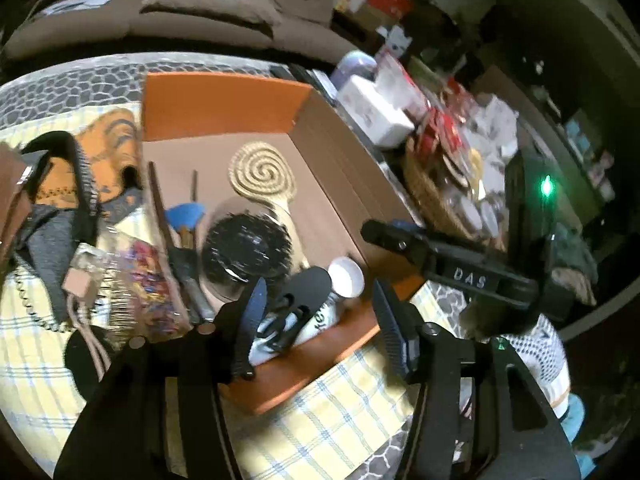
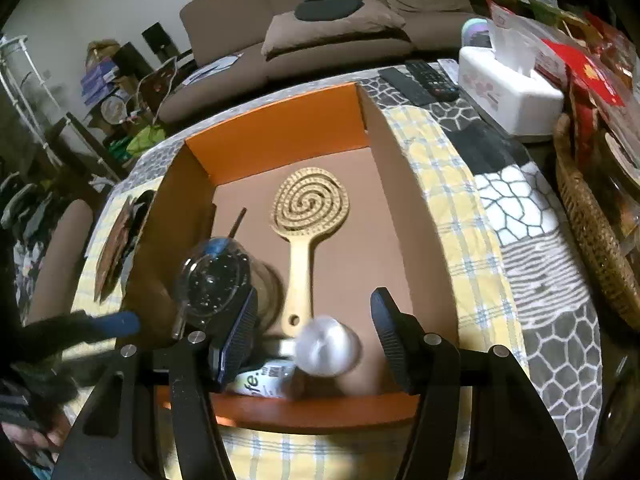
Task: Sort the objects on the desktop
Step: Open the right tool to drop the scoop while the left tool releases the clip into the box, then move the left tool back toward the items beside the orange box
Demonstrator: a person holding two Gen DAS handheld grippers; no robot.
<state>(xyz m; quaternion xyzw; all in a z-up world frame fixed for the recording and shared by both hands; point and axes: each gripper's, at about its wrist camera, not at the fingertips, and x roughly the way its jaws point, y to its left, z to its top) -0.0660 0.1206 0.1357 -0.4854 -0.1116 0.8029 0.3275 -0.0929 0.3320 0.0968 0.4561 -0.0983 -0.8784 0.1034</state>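
An orange box (image 2: 280, 128) with a brown cardboard floor stands on the patchwork tablecloth. Inside lie a tan spiral hairbrush (image 2: 310, 200) (image 1: 262, 176), a clear jar with dark contents (image 2: 216, 276) (image 1: 244, 248) and a white tube with a round cap (image 2: 328, 346) (image 1: 346, 276) at the near wall. A black hair clip (image 1: 304, 300) rests on the tube. My left gripper (image 1: 320, 292) is open above the clip and tube, pads clear of both. My right gripper (image 2: 316, 296) is open too, the blurred cap between its fingers, untouched. One right finger (image 1: 400, 240) reaches over the box's right wall.
Left of the box lie a clear bag of colourful bits (image 1: 132, 280), a black strap (image 1: 84, 176) and an orange cloth. To the right stand a white tissue box (image 2: 508, 92), two remotes (image 2: 420, 76) and a wicker basket (image 2: 592, 216). A brown sofa (image 2: 320, 40) lies behind.
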